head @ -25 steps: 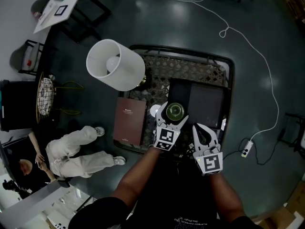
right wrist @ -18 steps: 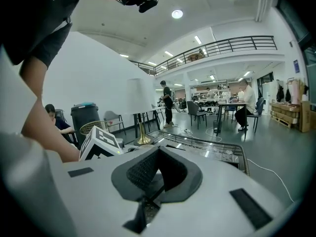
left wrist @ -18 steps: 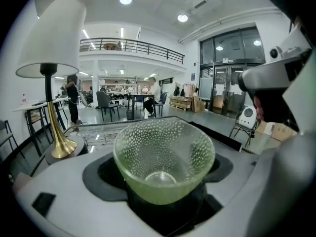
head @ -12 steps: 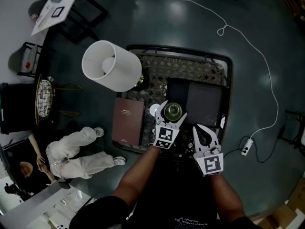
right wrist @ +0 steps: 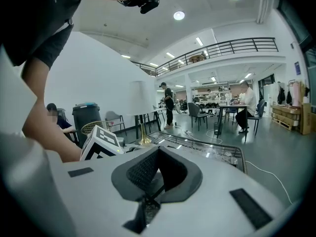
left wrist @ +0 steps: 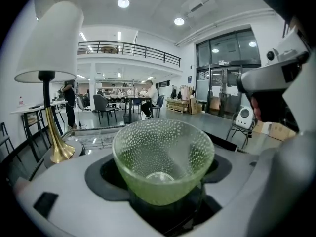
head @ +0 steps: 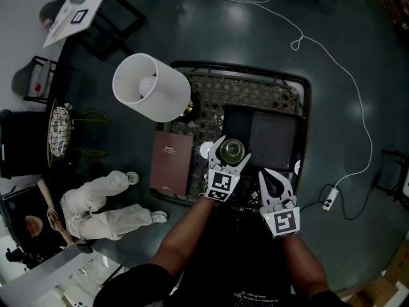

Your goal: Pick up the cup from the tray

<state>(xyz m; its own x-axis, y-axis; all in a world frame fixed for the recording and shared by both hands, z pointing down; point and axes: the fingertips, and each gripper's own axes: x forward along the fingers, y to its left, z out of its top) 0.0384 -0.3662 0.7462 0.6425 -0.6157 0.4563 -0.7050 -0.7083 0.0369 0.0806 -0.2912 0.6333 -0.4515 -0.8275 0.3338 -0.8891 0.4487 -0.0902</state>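
A dark wire-mesh table (head: 308, 107) fills the frame's centre. A white-shaded lamp (head: 153, 87) stands at its upper left, a maroon book (head: 172, 162) at its lower left and a dark tray (head: 275, 136) on its right half. The right gripper (head: 273, 176) hovers at the lower edge, jaws together and empty. The left gripper (head: 232, 147), jaws wide and just closing in, clasps the green glass cup (head: 232, 150) at the tray's lower-left corner.

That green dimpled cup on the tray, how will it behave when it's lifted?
The green glass cup looks like thin, see-through glass, so probably stiff, light and breakable. Its dimpled wall may help grip, though glass can slip. It flares from a narrow base to a wide rim, so it might tip if nudged.
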